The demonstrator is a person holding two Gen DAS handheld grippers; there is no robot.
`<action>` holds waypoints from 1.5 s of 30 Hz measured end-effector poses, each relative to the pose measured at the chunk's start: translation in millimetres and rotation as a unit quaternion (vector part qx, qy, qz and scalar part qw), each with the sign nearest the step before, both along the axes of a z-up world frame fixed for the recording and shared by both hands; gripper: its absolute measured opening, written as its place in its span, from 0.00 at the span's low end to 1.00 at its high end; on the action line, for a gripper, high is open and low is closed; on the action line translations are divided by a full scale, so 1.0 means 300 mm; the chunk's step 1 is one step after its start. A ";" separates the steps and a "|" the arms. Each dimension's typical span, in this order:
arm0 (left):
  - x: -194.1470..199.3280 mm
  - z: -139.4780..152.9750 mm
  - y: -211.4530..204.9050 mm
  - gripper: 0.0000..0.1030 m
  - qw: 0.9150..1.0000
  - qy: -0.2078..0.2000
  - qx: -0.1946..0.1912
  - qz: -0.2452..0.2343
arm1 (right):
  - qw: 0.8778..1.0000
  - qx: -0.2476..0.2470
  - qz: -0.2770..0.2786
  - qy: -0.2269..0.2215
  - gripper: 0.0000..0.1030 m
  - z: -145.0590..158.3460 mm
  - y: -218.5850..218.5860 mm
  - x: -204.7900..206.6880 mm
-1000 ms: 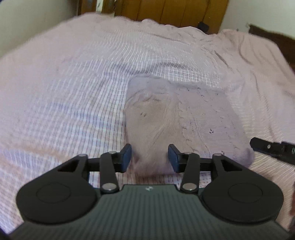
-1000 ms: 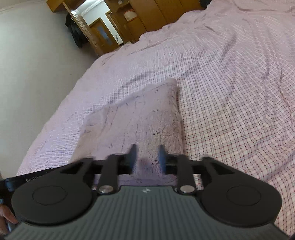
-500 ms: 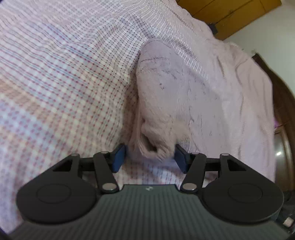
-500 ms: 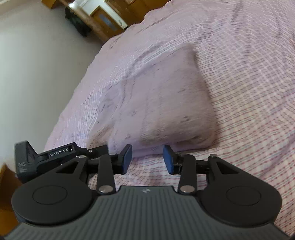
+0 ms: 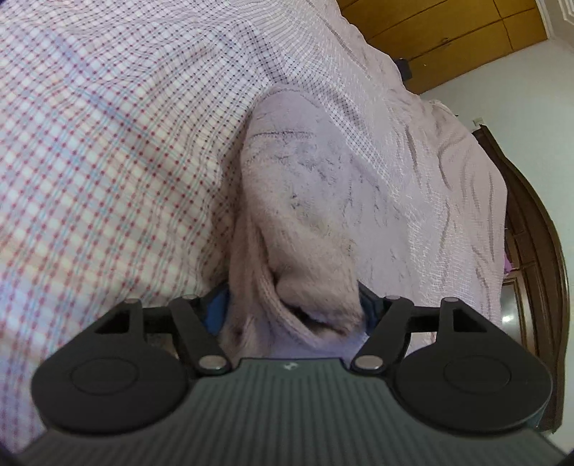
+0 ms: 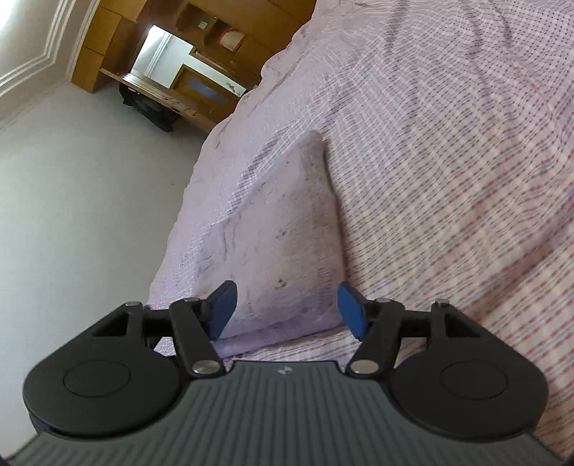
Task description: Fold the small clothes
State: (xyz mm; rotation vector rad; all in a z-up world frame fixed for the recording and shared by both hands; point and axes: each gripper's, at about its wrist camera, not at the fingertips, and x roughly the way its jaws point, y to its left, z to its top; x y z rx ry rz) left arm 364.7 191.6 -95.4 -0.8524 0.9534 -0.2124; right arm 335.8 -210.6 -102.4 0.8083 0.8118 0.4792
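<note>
A folded, pale lilac knit garment (image 5: 308, 200) lies on the pink checked bed sheet (image 5: 107, 161). My left gripper (image 5: 292, 306) is low at its near end. The jaws are opening, and the bunched, layered edge of the knit fills the gap between them and hides part of the blue pads. In the right wrist view the same garment (image 6: 283, 229) lies flat. My right gripper (image 6: 287, 308) straddles its near corner, also opening. The blue pads (image 6: 222, 308) stand clear of the cloth on both sides.
The sheet (image 6: 448, 161) spreads wide to the right of the garment. The bed's edge and a white wall (image 6: 89, 215) lie to its left. A wooden wardrobe (image 5: 448, 32) stands beyond the bed, and a dark wooden bed frame (image 5: 531, 233) runs along the right.
Both grippers have rolled and dropped closer to the garment, and both pairs of jaws have widened. The garment's near end now sits between the left jaws, and its corner between the right ones.
</note>
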 end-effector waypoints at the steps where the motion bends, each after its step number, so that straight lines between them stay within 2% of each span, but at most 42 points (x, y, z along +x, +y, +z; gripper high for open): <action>1: -0.012 0.006 0.016 0.69 1.000 0.001 -0.002 0.002 | 1.000 0.000 -0.005 0.001 0.67 0.001 -0.007 0.012; 5: -0.073 0.025 0.059 0.69 1.000 0.012 -0.009 0.015 | 0.999 0.020 -0.009 0.027 0.68 -0.043 -0.033 0.053; 8: -0.078 0.036 0.076 0.69 1.000 0.016 0.012 0.019 | 0.999 0.014 -0.001 0.038 0.68 -0.073 -0.016 0.072; 11: -0.088 0.028 0.109 0.69 0.999 0.015 -0.031 0.036 | 0.999 0.020 0.005 0.042 0.70 -0.102 0.000 0.090; 13: -0.096 0.027 0.135 0.69 0.996 0.007 -0.080 0.044 | 0.999 0.023 0.008 0.042 0.71 -0.112 0.004 0.095; 15: -0.086 0.028 0.129 0.69 0.993 0.002 -0.109 0.041 | 0.999 0.020 0.013 0.041 0.71 -0.115 0.008 0.097; 16: -0.079 0.032 0.115 0.70 0.994 0.005 -0.103 0.041 | 0.999 0.018 0.014 0.040 0.71 -0.117 0.010 0.100; 19: -0.020 0.019 0.051 0.70 0.998 0.032 -0.040 0.046 | 0.999 0.015 0.014 0.034 0.73 -0.126 0.026 0.108; 21: 0.002 -0.009 0.021 0.70 0.998 0.048 -0.021 0.047 | 0.999 0.016 0.012 0.035 0.75 -0.133 0.043 0.118; 25: -0.011 0.008 -0.011 0.70 0.999 0.039 0.009 0.014 | 0.997 0.036 0.032 0.053 0.75 -0.146 0.076 0.149; 28: -0.051 0.005 -0.006 0.70 0.999 0.032 -0.002 0.010 | 0.996 0.040 0.041 0.063 0.75 -0.156 0.095 0.159; 33: -0.062 -0.010 0.014 0.70 0.998 0.027 -0.034 0.035 | 0.995 0.075 0.006 0.069 0.75 -0.183 0.079 0.178; 35: -0.072 -0.006 0.042 0.75 0.998 0.023 -0.040 0.033 | 0.995 0.077 -0.001 0.068 0.75 -0.187 0.077 0.195; 38: -0.048 -0.001 0.030 0.83 0.999 0.019 -0.044 0.026 | 0.996 0.062 0.014 0.067 0.75 -0.182 0.104 0.237; 40: -0.043 0.007 0.013 0.83 0.999 0.016 -0.034 0.020 | 0.995 0.056 0.033 0.070 0.76 -0.188 0.145 0.276; 42: -0.030 0.010 0.006 0.83 0.999 0.014 -0.029 0.016 | 0.996 0.046 0.050 0.063 0.80 -0.195 0.186 0.307; 45: 0.006 -0.017 0.020 0.83 0.998 0.013 -0.052 0.020 | 0.996 0.046 0.064 0.044 0.82 -0.222 0.225 0.341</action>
